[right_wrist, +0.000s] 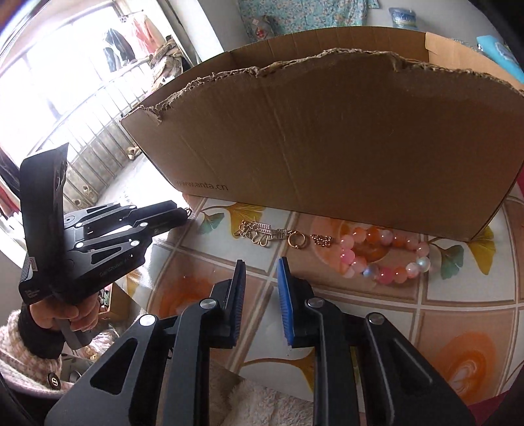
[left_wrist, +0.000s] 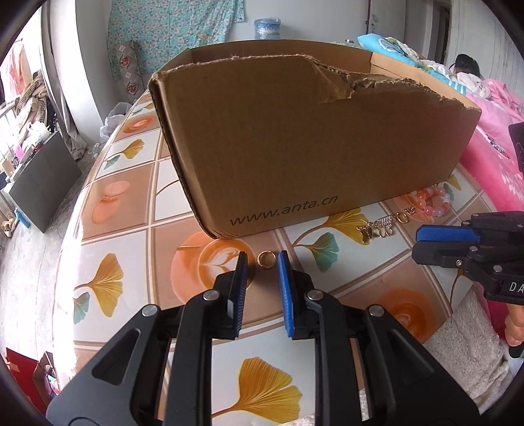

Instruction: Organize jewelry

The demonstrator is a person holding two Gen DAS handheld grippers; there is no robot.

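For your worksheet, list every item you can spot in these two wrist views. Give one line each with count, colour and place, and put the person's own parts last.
cardboard box: one, brown, torn top edge, on the table
table: one, orange, white and yellow leaf-patterned cover
bead bracelet: one, pink, orange, white, at the box's foot
short chain: one, gold, left of bracelet
second ring: one, gold, left of chain
charm cluster: one, gold, left of second ring
loose ring: one, gold, between left tool's fingertips, grip unclear
water bottle: one, blue, background
left tool: one, black and blue
right tool: one, black and blue, open, empty
hands: two, one on each handle
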